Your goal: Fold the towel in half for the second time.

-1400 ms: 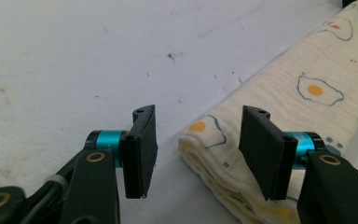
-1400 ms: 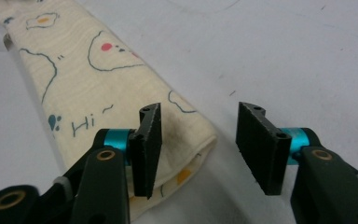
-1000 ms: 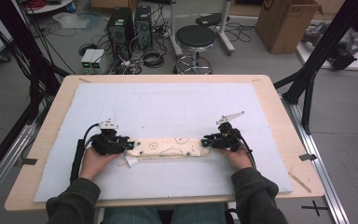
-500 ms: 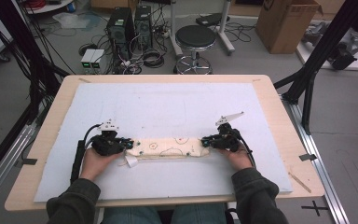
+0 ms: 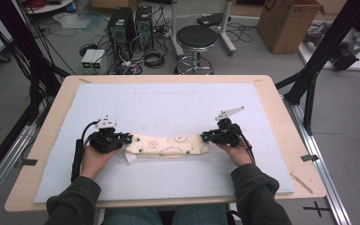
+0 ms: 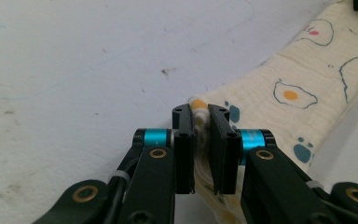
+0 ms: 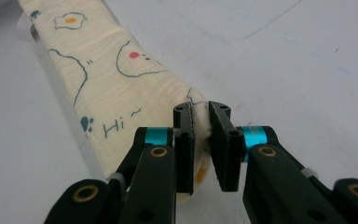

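A long, folded cream cloth [image 5: 166, 144] printed with fried eggs and blue doodles lies flat across the near part of the mat. My left gripper [image 5: 127, 138] is at its left end and its jaws have just been closing. In the left gripper view the gripper [image 6: 200, 109] pinches a bunched corner of the cloth [image 6: 279, 93] between its pads. My right gripper [image 5: 205, 137] is at the other end and its jaws have just been closing too. In the right gripper view that gripper [image 7: 201, 108] clamps the cloth's [image 7: 116, 79] end edge.
The cloth rests on a pale blue-white mat [image 5: 178, 103] covering a wooden table [image 5: 281, 93]. A small white tag [image 5: 130, 158] sticks out under the cloth's left end. Beyond the table stand a stool [image 5: 196, 37], computer gear [image 5: 126, 28] and a cardboard box [image 5: 288, 21].
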`<control>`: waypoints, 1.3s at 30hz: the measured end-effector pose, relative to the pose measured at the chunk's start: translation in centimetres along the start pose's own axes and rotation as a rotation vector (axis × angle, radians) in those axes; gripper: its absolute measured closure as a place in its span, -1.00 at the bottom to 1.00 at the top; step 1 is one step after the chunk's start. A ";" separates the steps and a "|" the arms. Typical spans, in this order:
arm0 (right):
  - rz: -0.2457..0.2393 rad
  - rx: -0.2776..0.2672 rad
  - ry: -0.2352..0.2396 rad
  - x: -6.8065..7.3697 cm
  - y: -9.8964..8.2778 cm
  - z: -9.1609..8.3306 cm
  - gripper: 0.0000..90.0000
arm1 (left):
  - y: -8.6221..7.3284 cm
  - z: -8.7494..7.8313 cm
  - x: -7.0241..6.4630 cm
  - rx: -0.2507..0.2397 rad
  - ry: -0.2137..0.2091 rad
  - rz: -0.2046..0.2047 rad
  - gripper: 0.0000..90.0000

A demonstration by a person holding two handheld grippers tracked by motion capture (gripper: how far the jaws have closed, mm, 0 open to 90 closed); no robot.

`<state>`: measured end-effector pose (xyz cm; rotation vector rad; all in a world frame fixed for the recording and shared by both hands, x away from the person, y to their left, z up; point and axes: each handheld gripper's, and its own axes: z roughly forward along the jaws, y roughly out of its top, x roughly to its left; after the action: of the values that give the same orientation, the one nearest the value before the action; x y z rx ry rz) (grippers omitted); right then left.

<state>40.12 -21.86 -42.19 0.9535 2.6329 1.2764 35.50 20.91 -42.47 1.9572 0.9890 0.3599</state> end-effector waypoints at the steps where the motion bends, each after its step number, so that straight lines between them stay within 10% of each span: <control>1: 0.008 0.002 -0.004 -0.1 0.2 0.1 0.79 | 0.0 0.0 0.2 -0.002 0.005 -0.009 0.80; 23: 0.079 0.000 -0.135 -4.1 3.2 2.1 0.79 | 2.3 3.7 2.9 -0.036 0.102 -0.088 0.79; 39: 0.121 0.012 -0.135 -5.1 2.6 3.1 0.60 | 1.8 4.7 3.7 -0.012 0.110 -0.117 0.55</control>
<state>46.55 -21.38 -43.32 1.1737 2.5180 1.1754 41.54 20.42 -44.13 1.8758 1.1635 0.4097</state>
